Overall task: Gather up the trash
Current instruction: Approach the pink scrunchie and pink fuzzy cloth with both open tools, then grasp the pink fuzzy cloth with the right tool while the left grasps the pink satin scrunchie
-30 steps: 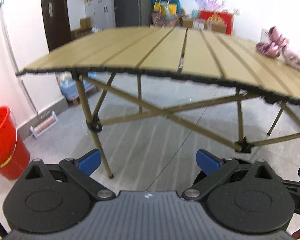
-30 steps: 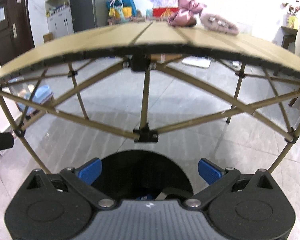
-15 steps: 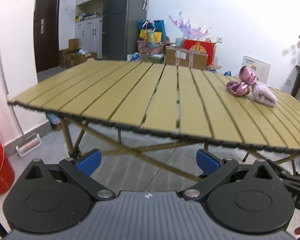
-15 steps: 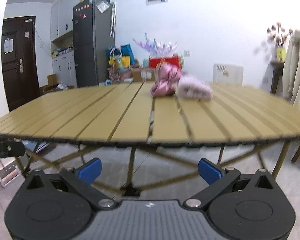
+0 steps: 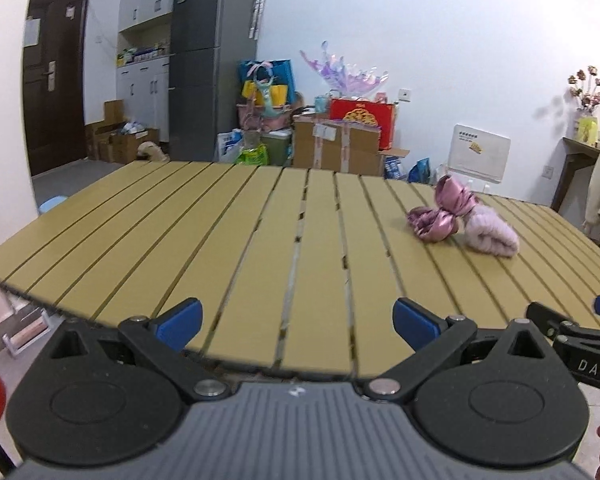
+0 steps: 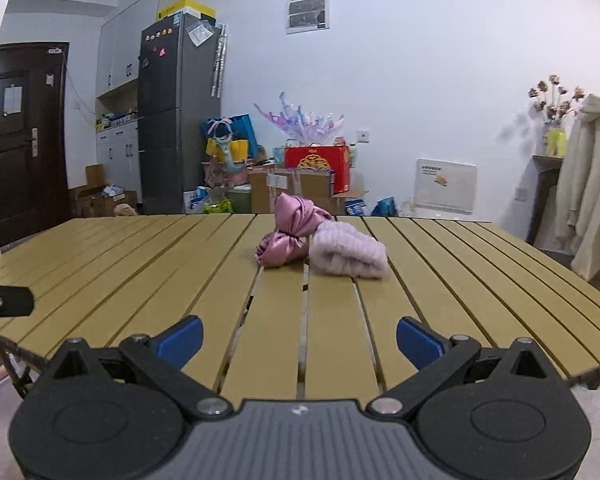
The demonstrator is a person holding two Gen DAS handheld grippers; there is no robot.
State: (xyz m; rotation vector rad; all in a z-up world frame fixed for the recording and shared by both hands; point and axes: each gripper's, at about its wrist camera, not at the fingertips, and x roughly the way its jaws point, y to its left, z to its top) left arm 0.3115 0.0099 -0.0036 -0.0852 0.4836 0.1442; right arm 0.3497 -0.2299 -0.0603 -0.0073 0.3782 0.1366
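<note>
The pink satin bundle lies at twelve o'clock of the released right gripper, nearer than the likewise released left gripper.

Both wrist cameras sit low at the surface's near edge, facing across it; both share the slats, the pink bundle and the fridge wall

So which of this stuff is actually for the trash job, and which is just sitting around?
For the job:
- shiny pink bundle
- fluffy pale pink item
- both open grippers, left, right

Just around:
- slatted table
- fridge
- cardboard boxes
- hanging coat
</note>
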